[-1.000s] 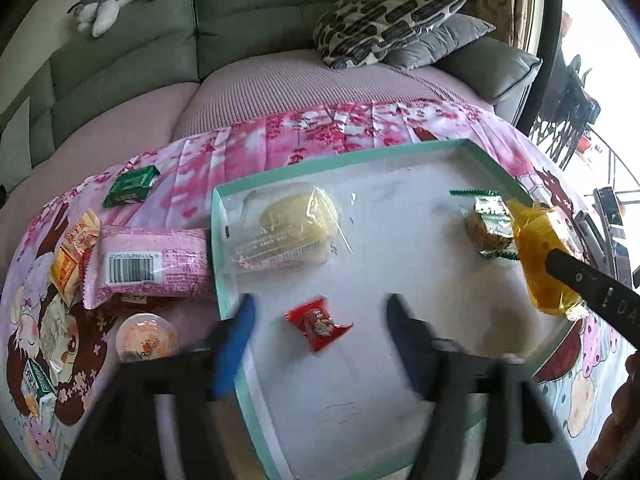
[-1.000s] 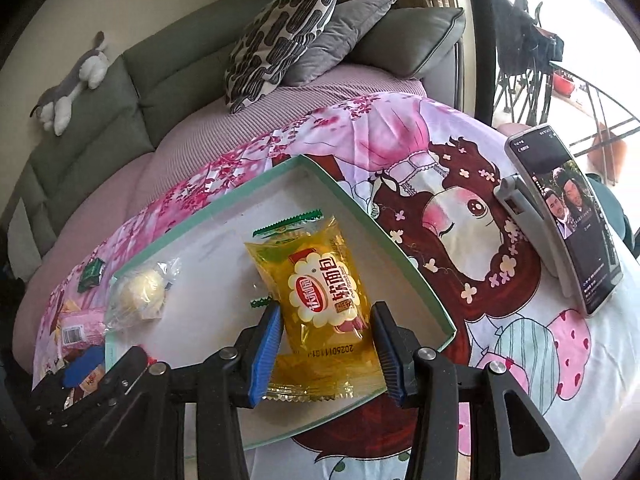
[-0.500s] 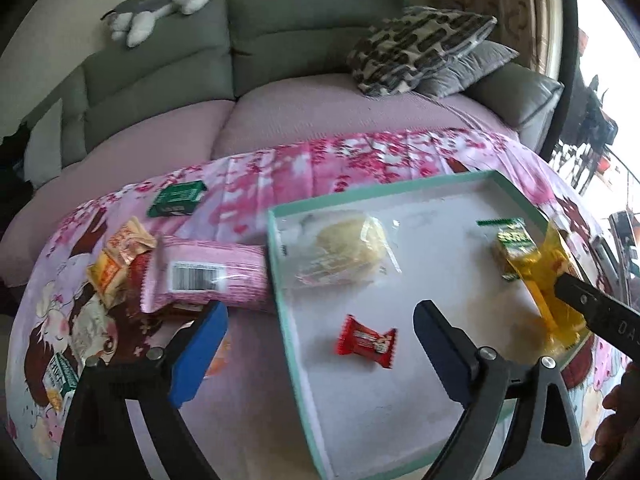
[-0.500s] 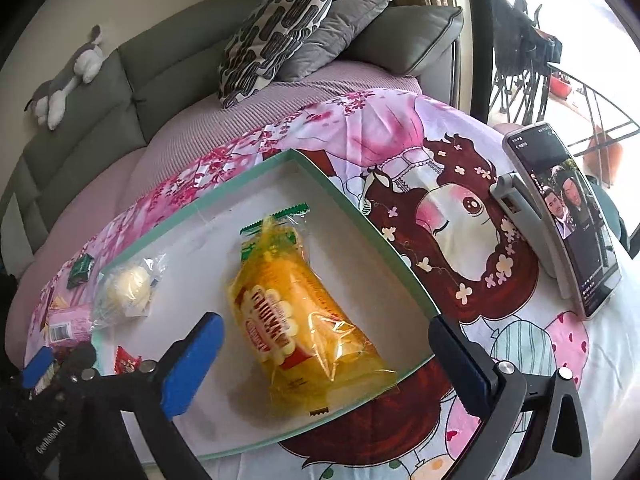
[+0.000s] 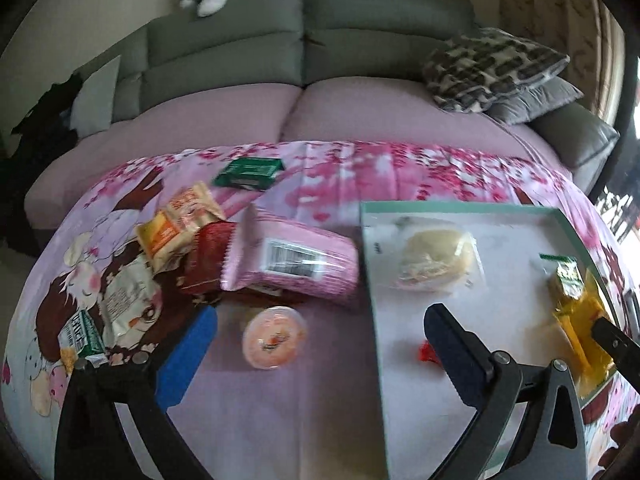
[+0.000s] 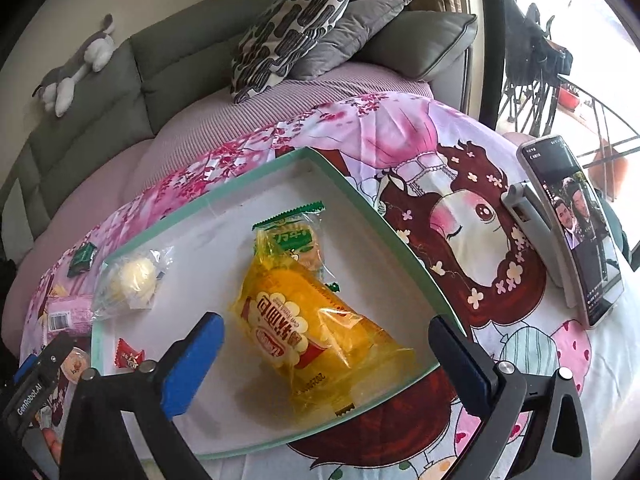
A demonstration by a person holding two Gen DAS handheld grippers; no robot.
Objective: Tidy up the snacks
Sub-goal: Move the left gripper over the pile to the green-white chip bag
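A green-rimmed white tray lies on the pink cloth. In it lie a yellow bread pack, a green-sealed cake, a clear-wrapped pastry and a small red candy. My left gripper is open over a round pink jelly cup, left of the tray. My right gripper is open and empty, its fingers on either side of the yellow pack.
Left of the tray lie a pink wafer pack, orange packets, a red packet, a green box and more packets. A phone on a stand is at the right. A sofa with cushions is behind.
My left gripper has swung left off the tray, from the red candy to over the jelly cup. My right gripper opened and let the yellow pack drop into the tray.
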